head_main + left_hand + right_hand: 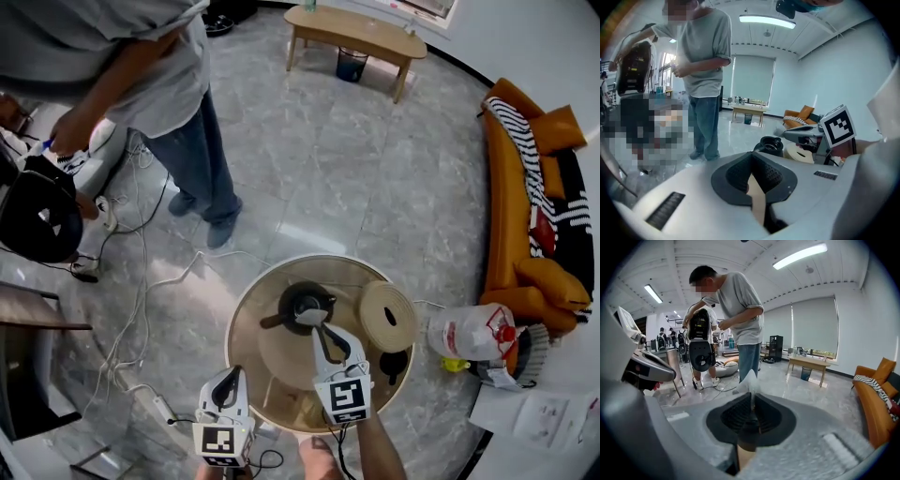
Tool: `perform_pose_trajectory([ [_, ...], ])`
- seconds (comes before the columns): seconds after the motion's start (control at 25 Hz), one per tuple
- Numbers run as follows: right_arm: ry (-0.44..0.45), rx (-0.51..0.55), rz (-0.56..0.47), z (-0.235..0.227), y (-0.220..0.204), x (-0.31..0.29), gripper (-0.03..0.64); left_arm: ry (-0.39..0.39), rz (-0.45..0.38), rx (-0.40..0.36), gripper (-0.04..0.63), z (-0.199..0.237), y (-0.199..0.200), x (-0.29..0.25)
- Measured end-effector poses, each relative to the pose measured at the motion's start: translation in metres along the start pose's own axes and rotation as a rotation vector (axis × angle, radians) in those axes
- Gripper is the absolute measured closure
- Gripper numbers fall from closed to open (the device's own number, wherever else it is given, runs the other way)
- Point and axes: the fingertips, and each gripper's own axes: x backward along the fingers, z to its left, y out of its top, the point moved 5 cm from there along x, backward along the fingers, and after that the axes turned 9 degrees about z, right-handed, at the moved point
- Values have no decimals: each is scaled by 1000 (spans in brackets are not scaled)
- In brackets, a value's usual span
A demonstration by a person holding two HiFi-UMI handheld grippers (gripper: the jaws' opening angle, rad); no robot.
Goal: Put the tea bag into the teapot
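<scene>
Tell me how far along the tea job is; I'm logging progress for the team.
Done: the tea bag is picked up, pinched in the right claw. In hand: that claw holds it just over the open black teapot on the round table. Left: lower it and let go; the bag looks not yet inside. The left claw is shut and empty at the table's near edge.

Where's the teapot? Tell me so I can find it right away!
Find the round table in the middle of the grey floor. The teapot sits near its far edge, just ahead of the right gripper. It is black and open on top, unlike the flat tan disc beside it.
</scene>
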Motion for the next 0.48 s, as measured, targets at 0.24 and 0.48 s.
perform_pose_trajectory([
  [0.24, 19, 12, 46, -4, -10, -25, 592, 25, 7, 22, 583, 4, -2, -6],
  [0.48, 19, 9, 71, -4, -21, -38, 592, 41, 14, 32, 583, 10, -7, -12],
])
